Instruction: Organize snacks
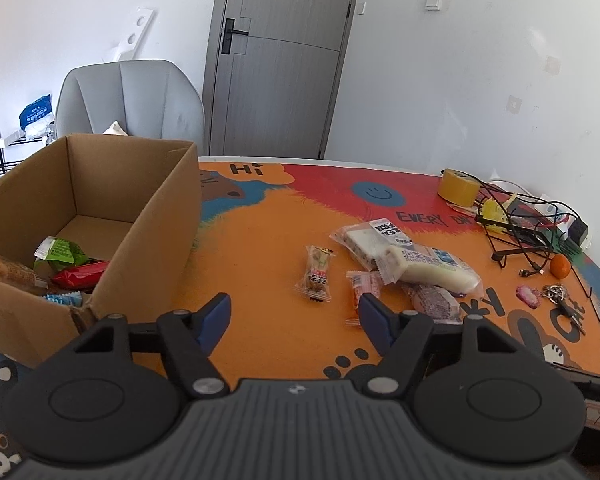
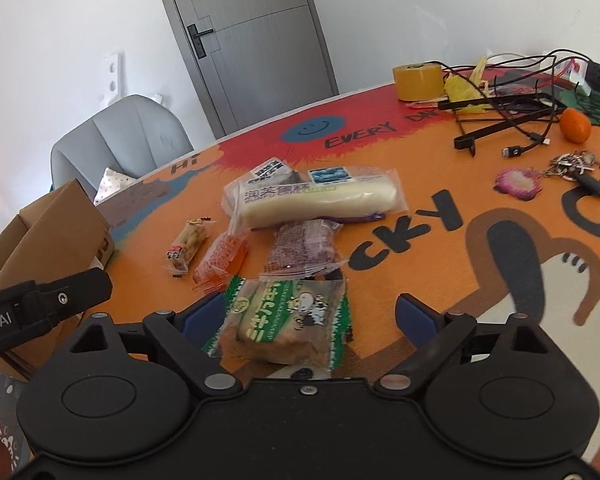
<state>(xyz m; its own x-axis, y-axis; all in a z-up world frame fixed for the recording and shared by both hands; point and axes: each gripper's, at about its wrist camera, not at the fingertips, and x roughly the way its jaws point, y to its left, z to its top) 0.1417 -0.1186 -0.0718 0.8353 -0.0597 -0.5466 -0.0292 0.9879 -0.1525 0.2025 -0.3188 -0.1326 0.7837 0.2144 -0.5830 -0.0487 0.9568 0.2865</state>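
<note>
both jaws stand apart, gripping nothing: the right gripper [image 2: 312, 316] straddles a green-and-white snack packet [image 2: 288, 324] without touching it, while the left gripper [image 1: 294, 322] hangs over bare orange table mat [image 1: 260, 248]. crinkly clear wrappers — a long white roll [image 2: 320, 200], a purple one [image 2: 304, 246] — lie beyond, print hard to read. cardboard box [image 1: 140, 216] at left, partly cut off.

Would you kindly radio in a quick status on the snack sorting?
Left gripper open, empty. Right gripper open around green-white snack pack, not gripped. Cardboard box part filled. Path clear.
</note>
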